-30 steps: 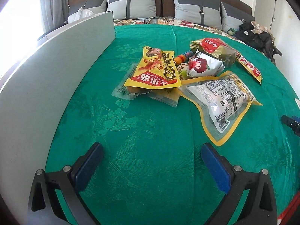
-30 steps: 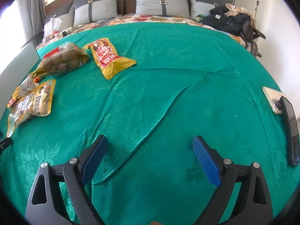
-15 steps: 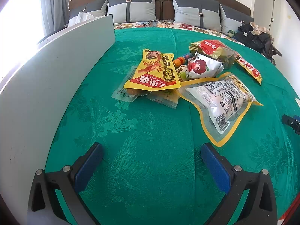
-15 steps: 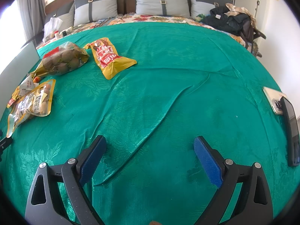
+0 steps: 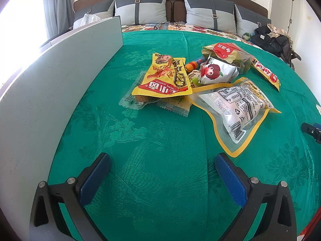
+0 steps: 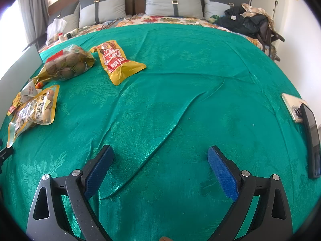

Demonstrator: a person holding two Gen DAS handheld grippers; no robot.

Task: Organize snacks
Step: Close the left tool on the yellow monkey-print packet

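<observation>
Left wrist view puts the left gripper low over the green bedspread, fingers spread wide with nothing between them; the snack pile sits ahead of it, well apart from the pads. Nearest on the right lies the peanut pouch, yellow-bordered and label side up; left of it the yellow snack packet rests on top of two clear-wrapped bars; farther off are the white apple-print bag and the bag of round brown snacks. Right wrist view shows the right gripper likewise wide apart and empty, over bare cloth, with one red-and-yellow packet lying alone far left of it.

By my reading the sorting has not begun; this is the approach. Next comes a reach forward to one packet, probably the peanut pouch (closest, and free of overlap).

Room is uneven; a tall grey board walls off the left side, so the left gripper should swing rightward. Cloth to the right is open but creased, and a phone lies at the near right edge.
</observation>
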